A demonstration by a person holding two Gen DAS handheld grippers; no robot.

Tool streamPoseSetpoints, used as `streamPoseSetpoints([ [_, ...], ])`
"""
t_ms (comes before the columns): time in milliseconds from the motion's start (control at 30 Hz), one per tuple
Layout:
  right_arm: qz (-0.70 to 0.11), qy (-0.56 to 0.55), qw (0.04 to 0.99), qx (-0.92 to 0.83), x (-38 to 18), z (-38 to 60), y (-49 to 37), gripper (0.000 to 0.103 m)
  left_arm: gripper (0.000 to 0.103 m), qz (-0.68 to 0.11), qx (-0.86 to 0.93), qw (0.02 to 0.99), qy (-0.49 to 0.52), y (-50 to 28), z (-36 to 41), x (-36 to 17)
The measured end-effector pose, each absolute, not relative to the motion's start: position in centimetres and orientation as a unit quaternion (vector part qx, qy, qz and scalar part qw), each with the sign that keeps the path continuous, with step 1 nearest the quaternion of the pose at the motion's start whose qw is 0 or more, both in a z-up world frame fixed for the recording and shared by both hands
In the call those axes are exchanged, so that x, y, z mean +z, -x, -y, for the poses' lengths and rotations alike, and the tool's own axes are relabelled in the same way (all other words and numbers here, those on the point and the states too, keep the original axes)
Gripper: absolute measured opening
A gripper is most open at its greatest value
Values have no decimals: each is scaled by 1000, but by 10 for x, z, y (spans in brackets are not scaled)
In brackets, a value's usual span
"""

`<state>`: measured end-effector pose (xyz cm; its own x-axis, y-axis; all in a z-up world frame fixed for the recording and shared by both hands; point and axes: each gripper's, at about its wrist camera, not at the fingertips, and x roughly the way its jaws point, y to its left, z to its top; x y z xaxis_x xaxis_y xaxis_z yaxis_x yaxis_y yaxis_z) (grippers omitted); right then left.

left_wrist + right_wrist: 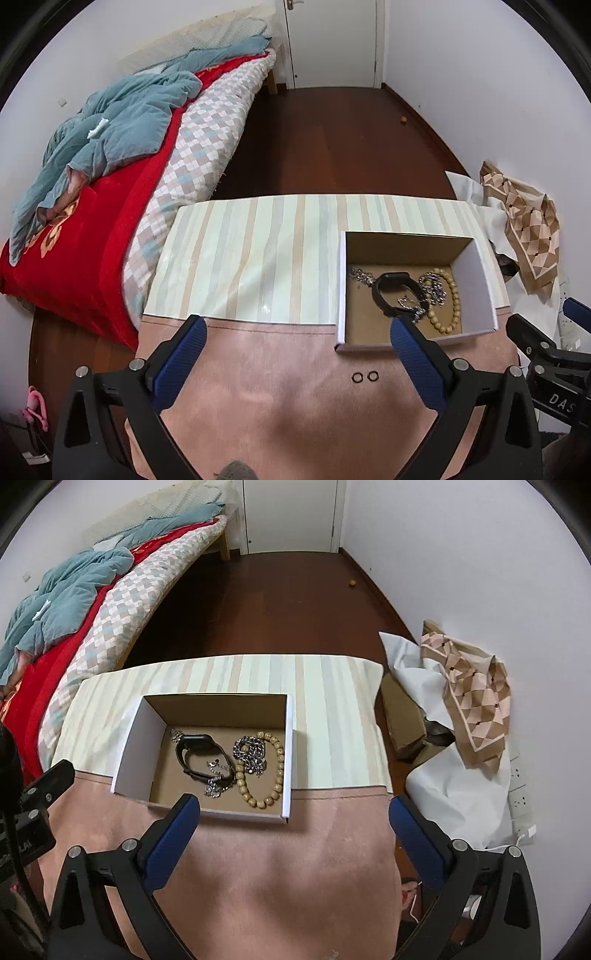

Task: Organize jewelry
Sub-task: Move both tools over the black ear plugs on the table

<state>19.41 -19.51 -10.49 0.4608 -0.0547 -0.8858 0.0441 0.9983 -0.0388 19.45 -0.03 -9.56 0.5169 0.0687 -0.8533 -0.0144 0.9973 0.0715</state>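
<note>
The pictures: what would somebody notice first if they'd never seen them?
Probably the open box on the table, with a black watch, a bead bracelet and silver chains inside. Next, two small rings lying on the pink cloth just outside the box. The red blanket on the bed at the left is bright too.

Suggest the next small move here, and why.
Probably lower the left gripper onto the two small rings on the pink tabletop: both grippers are open and empty, and the rings alone lie outside the box.
</note>
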Motion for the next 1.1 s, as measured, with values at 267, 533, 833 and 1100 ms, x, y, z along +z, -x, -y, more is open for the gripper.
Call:
streamPoseSetpoints([
  [267, -491, 14, 870, -33, -70, 191, -154, 103, 102, -456, 20, 889, -30, -153, 4, -57],
  [533, -453, 15, 891, -37, -25, 192, -109, 103, 102, -427, 11, 904, -26, -115, 6, -25],
  [833, -431, 1, 902, -27, 3, 190, -78, 103, 102, -412, 10, 911, -10, -90, 0, -11],
  [1100, -452, -20, 892, -3, -39, 183, -87, 103, 102, -431, 68, 900, -12, -99, -23, -57],
])
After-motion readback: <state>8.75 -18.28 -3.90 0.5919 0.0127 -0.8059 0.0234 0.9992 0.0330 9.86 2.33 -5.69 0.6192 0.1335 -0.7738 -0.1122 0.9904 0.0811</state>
